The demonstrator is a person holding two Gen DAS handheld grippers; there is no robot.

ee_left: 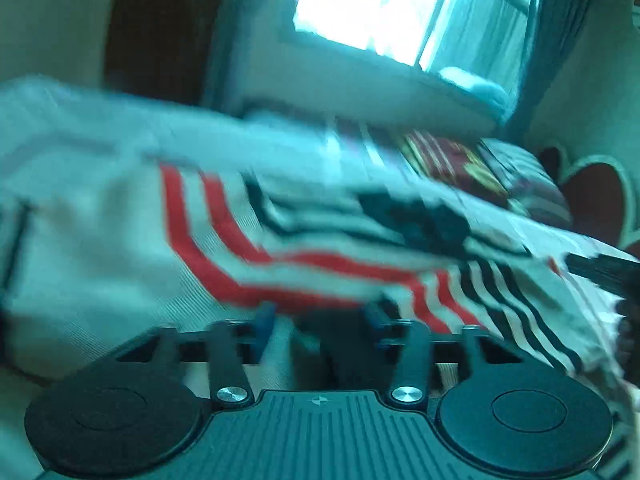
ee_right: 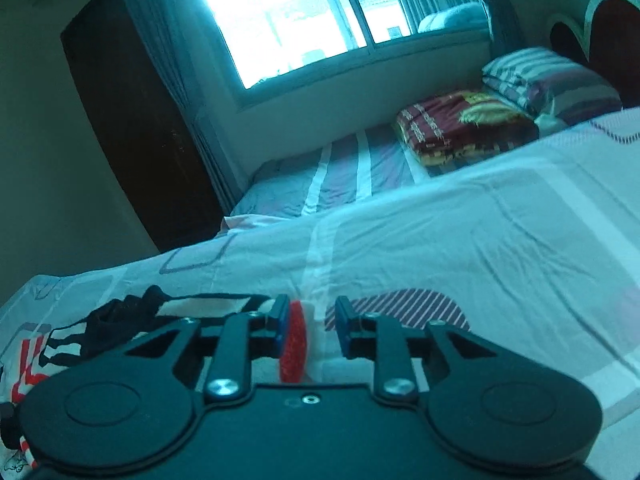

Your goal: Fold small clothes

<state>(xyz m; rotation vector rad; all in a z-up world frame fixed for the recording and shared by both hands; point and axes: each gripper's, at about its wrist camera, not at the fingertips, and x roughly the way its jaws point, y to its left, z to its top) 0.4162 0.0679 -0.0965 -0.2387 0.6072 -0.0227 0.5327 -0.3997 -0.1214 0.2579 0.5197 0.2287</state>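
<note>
Room, left to right from your right wrist: dark wooden door (ee_right: 136, 120), curtained window (ee_right: 304, 16), bed (ee_right: 460, 224) under a pale sheet with grey-outlined squares, a folded maroon-and-yellow blanket (ee_right: 460, 128), a striped pillow (ee_right: 548, 76), a red heart-shaped headboard (ee_right: 612, 28).

Garment (ee_left: 280, 232): small, white, with red and black stripes. In your left wrist view it is blurred and hangs lifted across the frame, long axis running left to right, stripes sweeping toward the lower right. In your right wrist view a part of it lies on the bed at the lower left.

Left gripper (ee_left: 320, 312): jaws parted; the cloth's lower edge sits right at the blue tips, grip not discernible.

Right gripper (ee_right: 310, 328): jaws released, holding nothing; the garment lies left of them, touching neither.
</note>
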